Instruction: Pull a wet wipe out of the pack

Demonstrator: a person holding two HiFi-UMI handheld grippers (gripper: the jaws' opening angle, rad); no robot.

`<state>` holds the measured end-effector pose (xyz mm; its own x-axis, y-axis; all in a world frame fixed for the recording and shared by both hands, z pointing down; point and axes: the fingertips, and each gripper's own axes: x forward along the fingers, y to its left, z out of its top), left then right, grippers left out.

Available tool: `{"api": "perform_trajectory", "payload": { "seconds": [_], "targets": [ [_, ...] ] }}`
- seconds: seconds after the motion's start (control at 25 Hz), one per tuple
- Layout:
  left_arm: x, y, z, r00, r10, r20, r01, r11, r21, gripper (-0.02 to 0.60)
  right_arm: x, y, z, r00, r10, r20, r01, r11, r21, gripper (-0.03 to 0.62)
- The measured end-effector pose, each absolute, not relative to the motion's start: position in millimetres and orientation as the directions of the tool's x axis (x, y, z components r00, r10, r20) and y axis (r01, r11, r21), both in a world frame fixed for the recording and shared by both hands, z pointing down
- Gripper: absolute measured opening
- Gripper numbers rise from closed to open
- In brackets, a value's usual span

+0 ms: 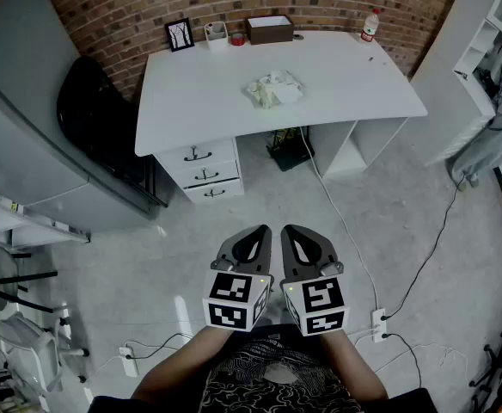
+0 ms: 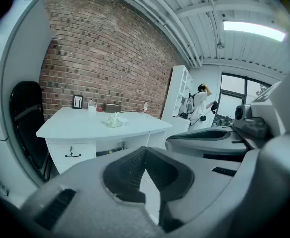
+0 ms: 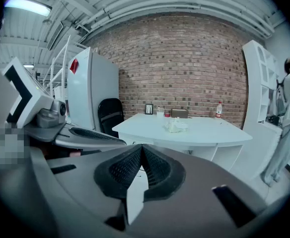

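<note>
Our left claw [image 1: 253, 231] and right claw [image 1: 294, 231] are closed, empty. The pack [image 1: 275, 89] lies well ahead; we should approach, then pin it.

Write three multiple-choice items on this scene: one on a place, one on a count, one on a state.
1. Where is the wet wipe pack?
A. On the floor
B. Near the middle of the white desk
C. In a gripper

2. How many drawers show under the desk?
A. One
B. Three
C. Five

3. How are the left gripper and right gripper?
A. Shut, empty
B. Wide open
C. Shut on a wipe

Answers:
1. B: the head view shows the pack lying mid-desk.
2. B: three handled fronts are stacked there.
3. A: in each gripper view the jaw tips meet with nothing between.
</note>
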<state>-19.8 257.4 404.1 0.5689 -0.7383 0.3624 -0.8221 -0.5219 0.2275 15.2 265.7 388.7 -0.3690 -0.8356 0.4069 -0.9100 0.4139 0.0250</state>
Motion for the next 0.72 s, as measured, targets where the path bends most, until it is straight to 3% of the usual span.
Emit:
{"api": "perform_trajectory", "payload": {
  "seconds": [0.72],
  "targets": [
    [-31,233,405,0.589,-0.724,0.359,-0.807,-0.546,0.224,0.011,5,243,389,-0.342,-0.855,0.391,-0.928,0.373,0.002,0.020]
  ]
}}
